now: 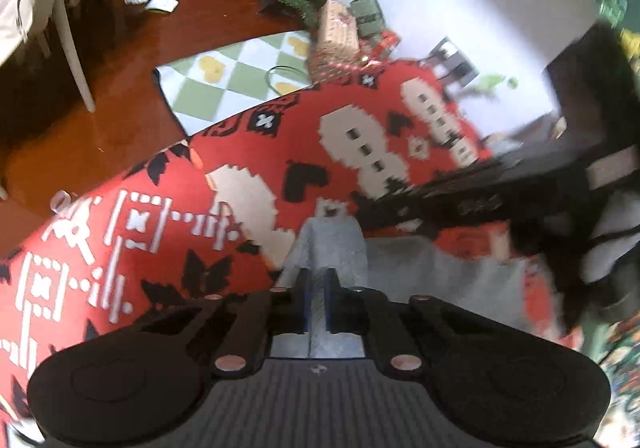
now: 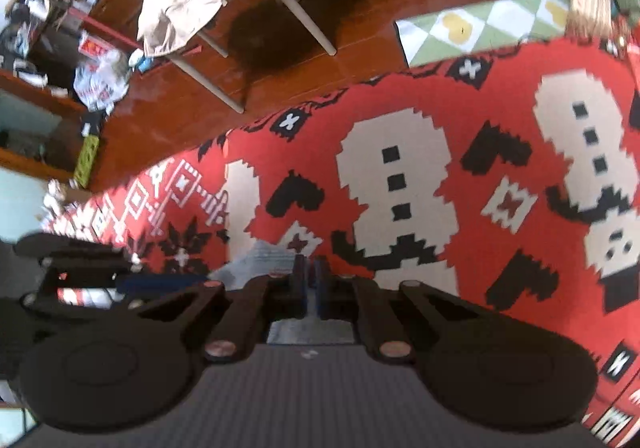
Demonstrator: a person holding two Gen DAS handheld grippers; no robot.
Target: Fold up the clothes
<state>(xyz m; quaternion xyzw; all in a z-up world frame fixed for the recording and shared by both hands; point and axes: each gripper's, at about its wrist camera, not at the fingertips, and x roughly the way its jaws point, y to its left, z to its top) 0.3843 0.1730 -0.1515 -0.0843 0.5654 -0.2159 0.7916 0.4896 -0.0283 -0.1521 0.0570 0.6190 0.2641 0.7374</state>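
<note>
two grippers, each pinched on pale grey cloth. left gripper [image 1: 316, 288]: jaws nearly together, a strip of the grey garment [image 1: 328, 244] caught between them, lifted above the red patterned rug [image 1: 248, 151]. the other gripper shows as a dark blur at our right edge. right gripper [image 2: 310, 276]: jaws narrow, the same grey cloth running between them, mostly hidden. we judge a carry or fold stroke in hand; how far along, we can't tell. next likely calls for even tension and edges matched before release.
</note>
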